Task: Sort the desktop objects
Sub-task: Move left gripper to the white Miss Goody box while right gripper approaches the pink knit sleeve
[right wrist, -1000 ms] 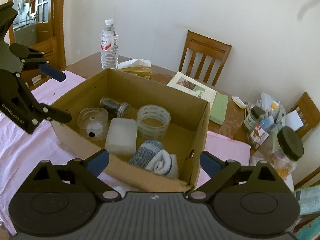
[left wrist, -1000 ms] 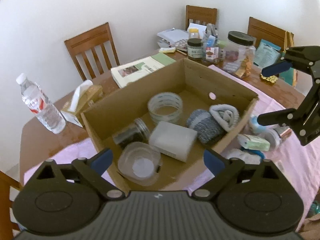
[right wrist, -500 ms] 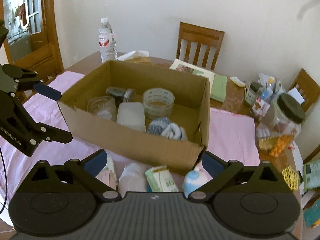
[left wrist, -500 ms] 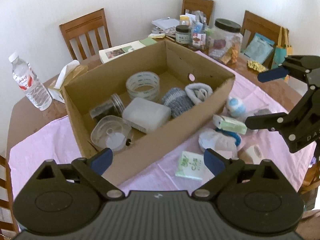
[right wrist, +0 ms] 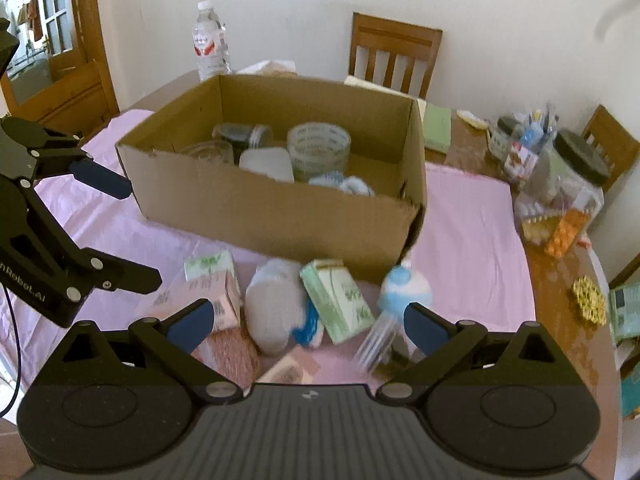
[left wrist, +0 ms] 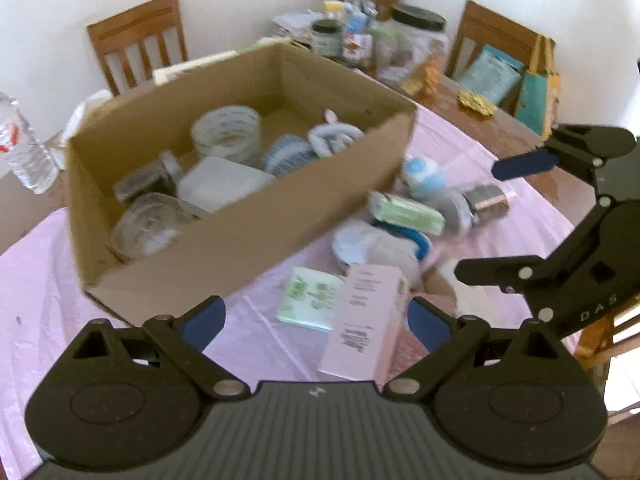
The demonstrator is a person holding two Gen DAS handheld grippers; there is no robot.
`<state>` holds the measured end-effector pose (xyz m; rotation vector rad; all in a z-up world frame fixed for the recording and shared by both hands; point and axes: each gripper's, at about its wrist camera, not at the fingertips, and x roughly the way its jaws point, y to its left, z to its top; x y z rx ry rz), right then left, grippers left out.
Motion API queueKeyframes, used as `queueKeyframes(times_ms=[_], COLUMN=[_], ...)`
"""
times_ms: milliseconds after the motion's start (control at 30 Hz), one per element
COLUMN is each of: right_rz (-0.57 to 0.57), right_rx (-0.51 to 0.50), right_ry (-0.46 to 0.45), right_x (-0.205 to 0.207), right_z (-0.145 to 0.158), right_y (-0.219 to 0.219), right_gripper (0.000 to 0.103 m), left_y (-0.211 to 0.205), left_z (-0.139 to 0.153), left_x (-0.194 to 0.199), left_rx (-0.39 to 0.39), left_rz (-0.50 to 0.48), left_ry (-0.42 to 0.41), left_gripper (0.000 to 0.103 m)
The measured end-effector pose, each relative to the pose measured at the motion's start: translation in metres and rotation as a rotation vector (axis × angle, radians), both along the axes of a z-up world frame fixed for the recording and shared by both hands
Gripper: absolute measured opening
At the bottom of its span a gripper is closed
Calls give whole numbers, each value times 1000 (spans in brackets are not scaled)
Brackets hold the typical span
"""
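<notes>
Now the loose pile lies just ahead of and below both grippers, on the tabletop [right wrist: 472, 240] in front of the cardboard box [right wrist: 280, 216]; the pink carton [left wrist: 362, 320] sits between the left gripper [left wrist: 316, 318] fingers, long axis pointing away from it, untouched; the right gripper [right wrist: 306, 326] is nearer the grey sock bundle [right wrist: 274, 304]; both grippers gape wide, holding nothing; the carton looks pale, flat and printed.

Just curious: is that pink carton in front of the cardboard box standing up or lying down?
Lying down. The pink carton rests flat on the pink cloth, printed face up.
</notes>
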<state>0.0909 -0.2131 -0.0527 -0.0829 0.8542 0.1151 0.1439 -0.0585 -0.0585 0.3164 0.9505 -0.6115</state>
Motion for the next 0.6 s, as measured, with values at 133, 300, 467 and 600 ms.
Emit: queueKeyframes(times_ms=[133, 300, 467, 600], right_rz=[-12, -29, -48, -41], right_rx=[-6, 15, 24, 34], right_ry=[26, 44, 62, 65], right_x=[-5, -12, -13, -14], right_z=[-8, -13, -17, -18], right_y=[-2, -8, -13, -11], right_gripper=[103, 103, 103, 103], left_y=[-8, -10, 1, 13], left_z=[-15, -27, -36, -38], left_x=[-1, -5, -2, 3], left_rx=[36, 81, 116, 142], left_rz=[-11, -31, -7, 21], left_ry=[23, 19, 29, 27], left_gripper=[98, 98, 98, 98])
